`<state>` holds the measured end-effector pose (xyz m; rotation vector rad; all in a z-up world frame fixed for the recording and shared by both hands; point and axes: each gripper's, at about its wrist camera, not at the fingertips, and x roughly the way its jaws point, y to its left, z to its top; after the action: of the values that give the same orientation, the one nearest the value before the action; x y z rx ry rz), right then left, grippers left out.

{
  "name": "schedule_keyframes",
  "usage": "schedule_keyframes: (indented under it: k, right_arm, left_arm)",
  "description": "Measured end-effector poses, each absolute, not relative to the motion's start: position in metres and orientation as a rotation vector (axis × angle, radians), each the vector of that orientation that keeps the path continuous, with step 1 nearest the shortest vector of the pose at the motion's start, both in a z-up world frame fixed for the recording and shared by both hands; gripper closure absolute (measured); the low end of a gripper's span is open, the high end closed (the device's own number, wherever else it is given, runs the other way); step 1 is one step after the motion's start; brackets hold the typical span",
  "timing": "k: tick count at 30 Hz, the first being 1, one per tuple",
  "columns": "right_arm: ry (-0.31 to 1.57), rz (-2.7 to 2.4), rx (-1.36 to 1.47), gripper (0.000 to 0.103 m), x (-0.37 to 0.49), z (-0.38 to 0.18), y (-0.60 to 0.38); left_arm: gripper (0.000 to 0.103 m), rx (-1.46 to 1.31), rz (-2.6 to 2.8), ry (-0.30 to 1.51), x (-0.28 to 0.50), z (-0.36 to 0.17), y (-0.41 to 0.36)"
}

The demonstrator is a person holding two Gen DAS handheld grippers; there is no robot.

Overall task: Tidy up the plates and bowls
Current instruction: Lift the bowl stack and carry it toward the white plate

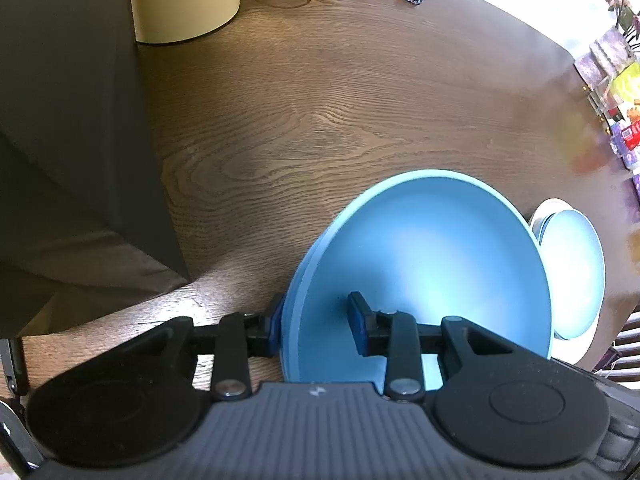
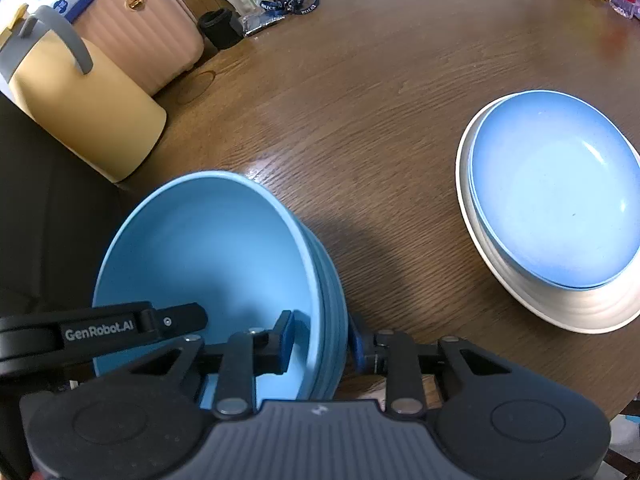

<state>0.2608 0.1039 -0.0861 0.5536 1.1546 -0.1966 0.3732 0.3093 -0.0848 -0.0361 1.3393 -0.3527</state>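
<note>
A nested stack of blue bowls (image 1: 432, 248) (image 2: 200, 248) stands on the brown wooden table (image 1: 320, 100), and both grippers grip it on opposite sides. My left gripper (image 1: 316, 326) is shut on the left wall, one pad outside and one inside. My right gripper (image 2: 322, 340) is shut on the right wall in the same way. One finger (image 2: 176, 322) of the left gripper shows inside the bowl in the right wrist view. To the right, a light blue plate (image 2: 556, 200) (image 1: 572, 272) lies on a larger white plate (image 2: 560, 312) (image 1: 552, 206).
A yellow cylindrical container (image 1: 188, 0) (image 2: 88, 108) stands at the back left beside a pink ribbed case (image 2: 148, 32). Dark fabric (image 1: 68, 140) covers the left side. A blue lanyard (image 2: 292, 2) and a black cup (image 2: 220, 28) lie far back. Colourful packets (image 1: 616, 92) line the right edge.
</note>
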Motion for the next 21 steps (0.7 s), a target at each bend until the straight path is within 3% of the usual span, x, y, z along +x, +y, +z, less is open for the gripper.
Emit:
schedule_keyframes:
  k: [21]
  right_arm:
    - [1.101, -0.237, 0.536, 0.076, 0.246, -0.071, 0.113]
  left_arm:
    - [0.07, -0.004, -0.398, 1.293, 0.364, -0.072, 0.313]
